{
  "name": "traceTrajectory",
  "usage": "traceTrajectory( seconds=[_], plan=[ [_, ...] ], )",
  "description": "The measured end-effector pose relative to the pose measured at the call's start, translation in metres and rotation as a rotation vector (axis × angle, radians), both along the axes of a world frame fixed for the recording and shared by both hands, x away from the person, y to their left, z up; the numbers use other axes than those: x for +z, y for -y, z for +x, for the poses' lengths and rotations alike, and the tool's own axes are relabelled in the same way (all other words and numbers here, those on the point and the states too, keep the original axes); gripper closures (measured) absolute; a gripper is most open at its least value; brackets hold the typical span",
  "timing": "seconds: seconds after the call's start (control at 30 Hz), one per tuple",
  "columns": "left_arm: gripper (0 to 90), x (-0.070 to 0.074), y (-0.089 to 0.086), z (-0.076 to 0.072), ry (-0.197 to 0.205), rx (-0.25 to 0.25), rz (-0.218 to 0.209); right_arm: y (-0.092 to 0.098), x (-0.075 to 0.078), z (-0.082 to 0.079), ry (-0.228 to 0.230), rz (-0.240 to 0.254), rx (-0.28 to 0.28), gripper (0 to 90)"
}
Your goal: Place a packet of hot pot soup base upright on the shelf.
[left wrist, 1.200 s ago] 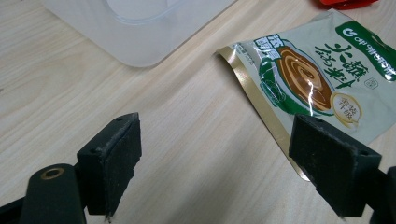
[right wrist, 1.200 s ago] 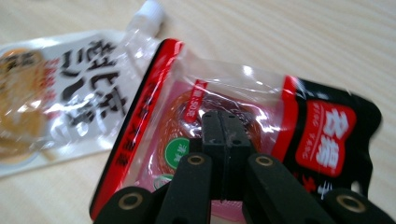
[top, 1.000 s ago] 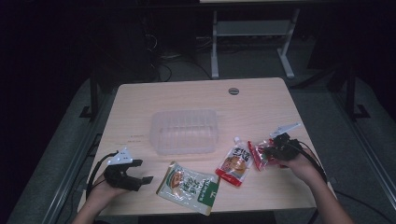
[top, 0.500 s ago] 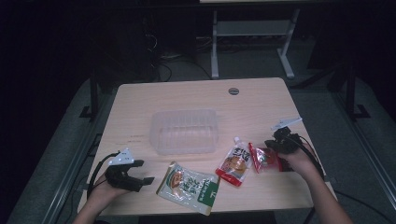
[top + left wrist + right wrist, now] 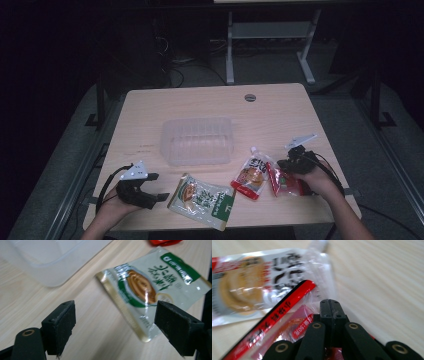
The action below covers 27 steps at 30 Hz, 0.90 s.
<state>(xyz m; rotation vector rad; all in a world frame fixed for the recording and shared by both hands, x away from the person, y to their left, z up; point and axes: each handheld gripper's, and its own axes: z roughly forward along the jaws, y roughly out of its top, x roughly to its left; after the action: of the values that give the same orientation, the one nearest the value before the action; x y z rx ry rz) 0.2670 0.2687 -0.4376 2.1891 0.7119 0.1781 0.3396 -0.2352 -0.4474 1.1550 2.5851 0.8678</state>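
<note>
The right tongs (image 5: 331, 305) pinch the small red plastic sachet (image 5: 284, 182) at its slippery edge; it could slide free. The left tongs (image 5: 115, 325) gape, empty.

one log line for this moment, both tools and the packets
right tool: shut on red packet | left tool: open, near green packet | clear tub: mid-table | spouted pouch: lying flat

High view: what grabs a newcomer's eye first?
Three bright snack packets in a row along the near edge: a green-and-white packet, a spouted pouch and a red packet. The right claw is shut on the red packet. A clear plastic tub sits mid-table.
</note>
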Motion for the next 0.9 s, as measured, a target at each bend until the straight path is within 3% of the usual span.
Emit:
traceTrajectory(
  seconds=[0.13, 0.27, 0.33, 0.37, 0.47, 0.6, 0.63, 0.67, 0.7, 0.73, 0.8, 0.9],
  plan=[
    [20.4, 0.005, 0.011, -0.004, 0.007, -0.029, -0.008, -0.005, 0.001, -0.006, -0.009, 0.016, 0.043, 89.8],
    [23.0, 0.014, 0.026, -0.008, 0.017, -0.056, -0.039, -0.002, 0.008, -0.009, 0.007, 0.036, 0.027, 89.7],
    [31.1, 0.019, 0.037, -0.009, 0.012, -0.081, -0.054, 0.005, 0.014, -0.014, 0.019, 0.053, 0.001, 84.1],
    [31.1, 0.020, 0.043, -0.009, 0.019, -0.092, -0.062, 0.005, 0.014, -0.014, 0.019, 0.053, 0.001, 84.1],
    [40.9, 0.024, 0.062, -0.008, 0.025, -0.132, -0.060, 0.011, 0.018, -0.019, 0.028, 0.056, -0.036, 70.7],
    [58.3, 0.026, 0.093, -0.001, 0.004, -0.203, -0.058, 0.020, 0.022, -0.028, 0.033, 0.081, -0.085, 57.6],
    [66.3, 0.026, 0.099, 0.000, 0.003, -0.210, -0.061, 0.025, 0.022, -0.032, 0.036, 0.093, -0.103, 52.6],
    [66.3, 0.027, 0.107, 0.002, 0.000, -0.221, -0.062, 0.025, 0.022, -0.032, 0.036, 0.093, -0.103, 52.6],
    [74.7, 0.027, 0.115, 0.003, -0.002, -0.234, -0.059, 0.029, 0.021, -0.037, 0.037, 0.100, -0.125, 47.0],
    [74.7, 0.027, 0.123, 0.005, 0.002, -0.246, -0.056, 0.029, 0.021, -0.037, 0.037, 0.100, -0.125, 47.0],
    [84.8, 0.027, 0.137, 0.007, 0.003, -0.263, -0.052, 0.034, 0.020, -0.040, 0.047, 0.097, -0.140, 40.9],
    [88.7, 0.026, 0.159, 0.011, 0.003, -0.282, -0.052, 0.037, 0.021, -0.040, 0.060, 0.090, -0.143, 38.6]
  ],
)
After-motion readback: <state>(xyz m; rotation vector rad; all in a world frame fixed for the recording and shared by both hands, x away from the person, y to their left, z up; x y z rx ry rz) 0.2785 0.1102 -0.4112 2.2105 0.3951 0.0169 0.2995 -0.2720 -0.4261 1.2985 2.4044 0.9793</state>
